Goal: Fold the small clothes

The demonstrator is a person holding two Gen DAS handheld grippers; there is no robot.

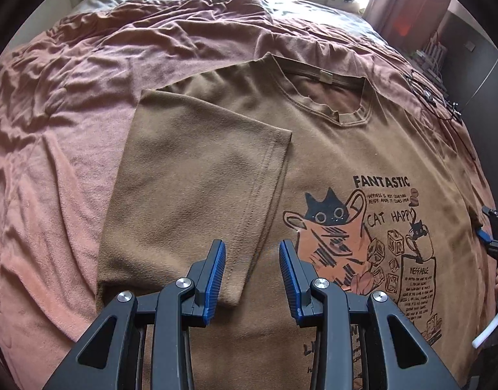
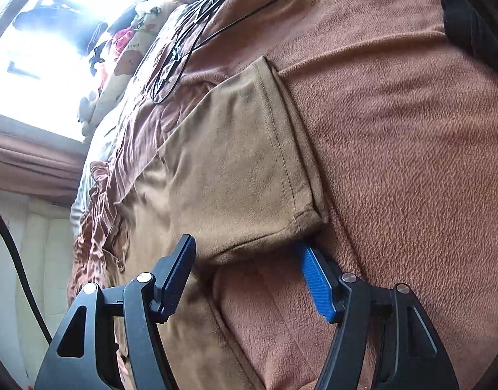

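Blanket [image 1: 53,149] left of shirt [image 1: 314,149] lies bare — cables [image 1: 427,94] crowd the far-right edge.

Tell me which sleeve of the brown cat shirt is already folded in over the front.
The sleeve in the left wrist view, lying flat across the shirt beside the cat print. The other sleeve sticks out onto the blanket, between the right gripper's jaws.

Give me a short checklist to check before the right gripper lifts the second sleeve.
1. First sleeve folded flat onto the shirt: ok.
2. Second sleeve between the right gripper fingers: ok.
3. Pads pressing on that sleeve: not ok, gap visible.
4. Left gripper empty, open, clear of fabric: ok.
5. Cable off the shirt: ok.
6. Blanket not caught with the sleeve: cannot tell.
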